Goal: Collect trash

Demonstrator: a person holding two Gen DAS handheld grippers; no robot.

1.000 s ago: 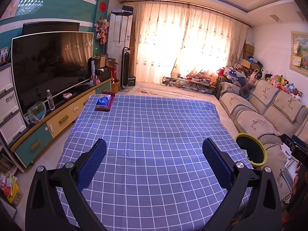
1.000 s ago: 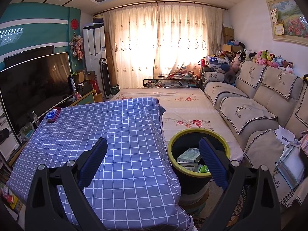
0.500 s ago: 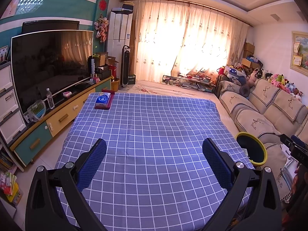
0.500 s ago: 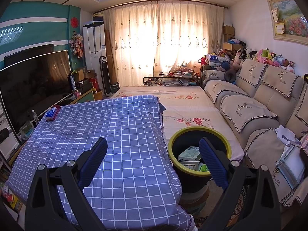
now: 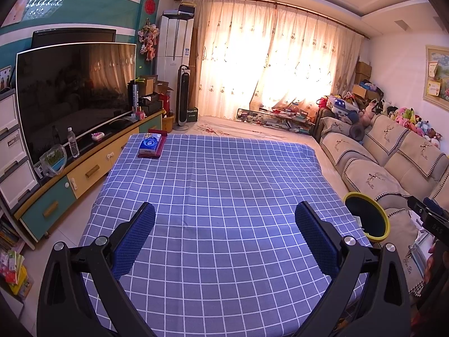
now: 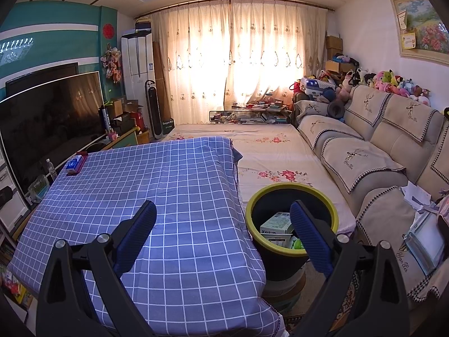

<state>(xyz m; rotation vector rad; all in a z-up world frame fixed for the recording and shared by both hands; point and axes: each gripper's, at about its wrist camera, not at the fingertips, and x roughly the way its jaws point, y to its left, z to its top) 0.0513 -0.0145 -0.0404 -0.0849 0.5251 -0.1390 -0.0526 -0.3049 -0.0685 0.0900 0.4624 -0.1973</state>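
A black bin with a yellow rim (image 6: 291,219) stands on the floor beside the table's right edge; a pale carton (image 6: 276,221) and a green scrap (image 6: 297,243) lie inside. In the left wrist view the same bin (image 5: 366,219) shows past the table's right side. My left gripper (image 5: 224,219) hangs open over the blue checked tablecloth (image 5: 224,185), nothing between its blue pads. My right gripper (image 6: 223,219) is open too, above the table's near right corner, its right finger (image 6: 307,238) in front of the bin.
A blue tissue pack on a red tray (image 5: 151,144) sits at the table's far left corner. A TV cabinet (image 5: 84,165) runs along the left, a beige sofa (image 6: 378,151) along the right. A floral mat (image 6: 269,151) lies beyond the table.
Both views have drifted slightly back and up from the table. Both grippers stay open and empty.
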